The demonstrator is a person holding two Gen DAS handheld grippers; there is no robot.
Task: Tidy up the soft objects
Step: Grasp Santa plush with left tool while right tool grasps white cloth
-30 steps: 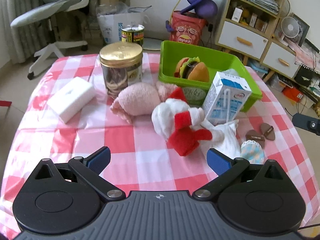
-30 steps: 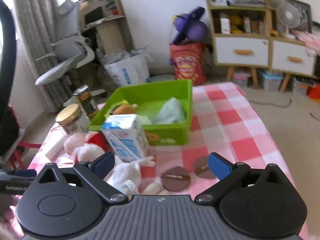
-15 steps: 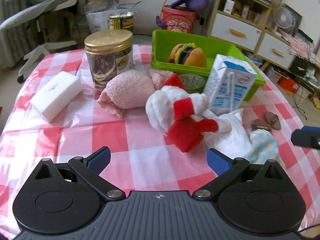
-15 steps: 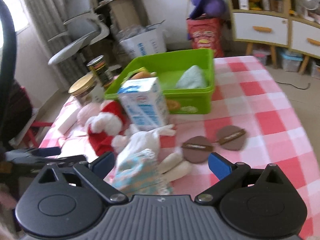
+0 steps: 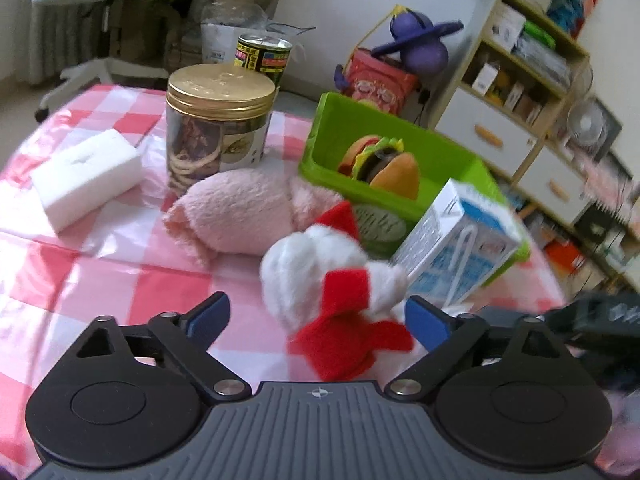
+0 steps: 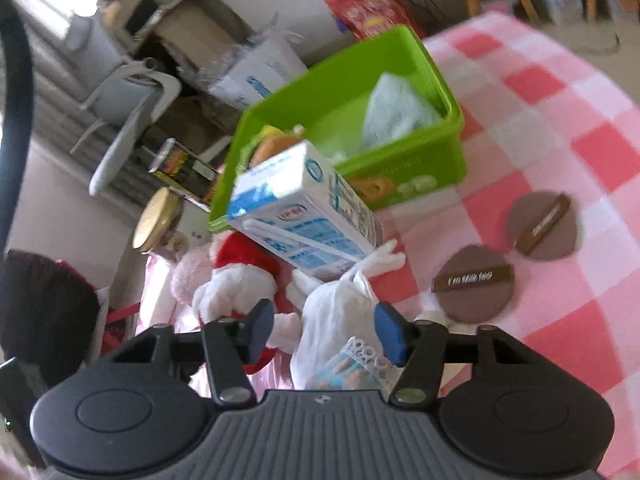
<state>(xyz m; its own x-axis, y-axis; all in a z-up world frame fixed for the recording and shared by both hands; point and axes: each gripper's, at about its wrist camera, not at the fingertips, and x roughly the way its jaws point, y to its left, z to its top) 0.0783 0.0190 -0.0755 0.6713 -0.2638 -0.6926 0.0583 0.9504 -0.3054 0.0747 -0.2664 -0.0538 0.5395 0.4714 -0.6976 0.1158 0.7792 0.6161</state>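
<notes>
A living room with shelves, a drawer unit and an office chair; in front, my table under a red-and-white checked cloth.

My left tool, at the bottom of its frame, is closing around the red-and-white plush toy. Its pads flank the toy without pressing it yet. My right tool, also at the bottom of its frame, is closing on the white cloth doll. The doll sits between the pads, which appear just shy of contact.

The step in hand, as I judge it, is a double pickup of soft things bound for the green bin, centre right of the left view, which already holds a plush burger. A pink plush lies in mid-frame, waiting.

Next I must finish both grips, lift clear, and carry over the bin's near wall.

Room is tight. A milk carton leans right behind the doll and touches the bin; a careless lift could topple it. A gold-lidded jar stands upper left, and the two tools work close together. Two brown discs lie at right on otherwise bare cloth.
</notes>
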